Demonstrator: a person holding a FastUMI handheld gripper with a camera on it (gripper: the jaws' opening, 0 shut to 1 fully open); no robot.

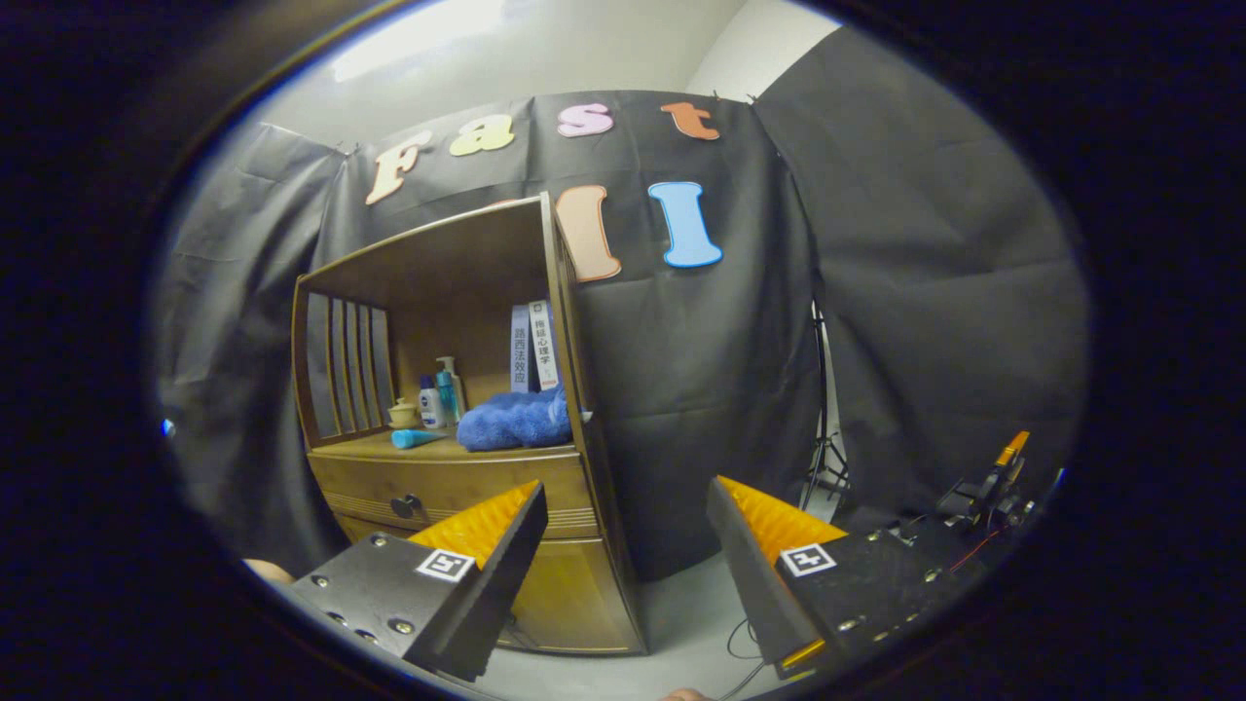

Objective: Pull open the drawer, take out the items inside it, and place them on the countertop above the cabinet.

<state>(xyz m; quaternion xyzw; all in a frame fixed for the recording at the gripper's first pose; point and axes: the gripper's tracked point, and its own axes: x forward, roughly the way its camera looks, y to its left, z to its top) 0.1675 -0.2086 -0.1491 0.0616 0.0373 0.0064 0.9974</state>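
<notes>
A: Where do we stand? Our gripper (pixel 623 545) has its fingers spread wide with nothing between them, and the cabinet (pixel 458 467) sits ahead and a bit to their left.

B: The drawer (pixel 458 487) looks closed to us, front flush with the cabinet, its dark knob (pixel 405 506) well beyond our left finger. We can't see inside it.

A: And the countertop (pixel 428 446)?

B: It carries a blue towel (pixel 516 421), a teal tube (pixel 417 438) lying down, two bottles (pixel 440 394), a small jar (pixel 403 414) and books (pixel 535 346) upright at the back.

A: So that fits two readings. Either those came out of the drawer and it is closed again, or they belong there and the drawer is full.

B: We can't settle which from here.

A: How does the drawer look?

B: Light wood, grooved along its lower edge, one round knob near the left side. We'd judge the knob small for our wide fingers.
</notes>
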